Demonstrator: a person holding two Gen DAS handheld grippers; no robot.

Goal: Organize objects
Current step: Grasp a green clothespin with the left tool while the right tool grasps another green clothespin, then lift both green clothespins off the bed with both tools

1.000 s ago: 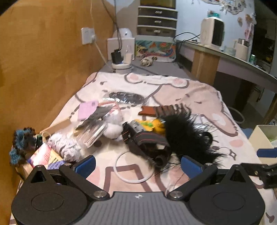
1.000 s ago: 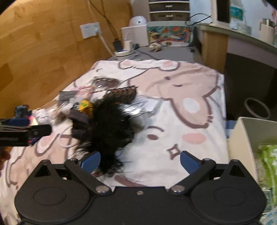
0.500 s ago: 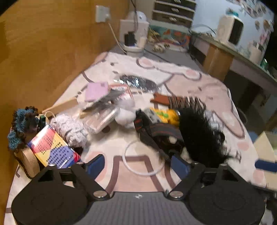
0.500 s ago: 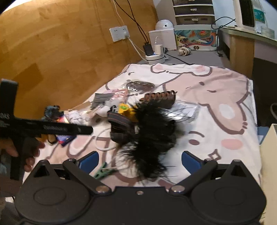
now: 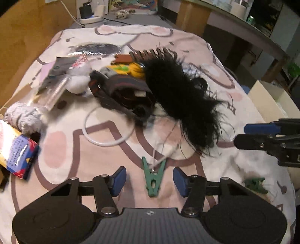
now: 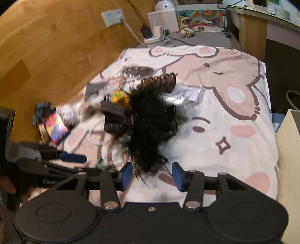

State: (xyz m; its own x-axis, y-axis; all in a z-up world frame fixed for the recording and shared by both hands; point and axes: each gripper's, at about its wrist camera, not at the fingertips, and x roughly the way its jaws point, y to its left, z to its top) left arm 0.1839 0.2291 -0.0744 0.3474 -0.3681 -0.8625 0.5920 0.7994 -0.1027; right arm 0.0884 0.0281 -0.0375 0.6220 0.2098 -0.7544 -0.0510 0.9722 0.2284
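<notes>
**Both grippers narrowing over the clutter**

The left gripper (image 5: 149, 178) is seen part-closed, jaws just narrowed, untouching around a green clothespin (image 5: 153, 177). The right gripper (image 6: 151, 173), likewise narrowed, has black feather fluff (image 6: 150, 120) at twelve o'clock, tips between unpressed pads.

A home bedroom: a bed under a cartoon-printed blanket (image 6: 234, 105) stands against a wooden wall panel (image 6: 46, 56) with a wall socket (image 6: 112, 17). Beyond its far end are a small set of drawers (image 6: 198, 7), a charger (image 5: 85, 11) and a table (image 5: 243, 24) alongside.
</notes>
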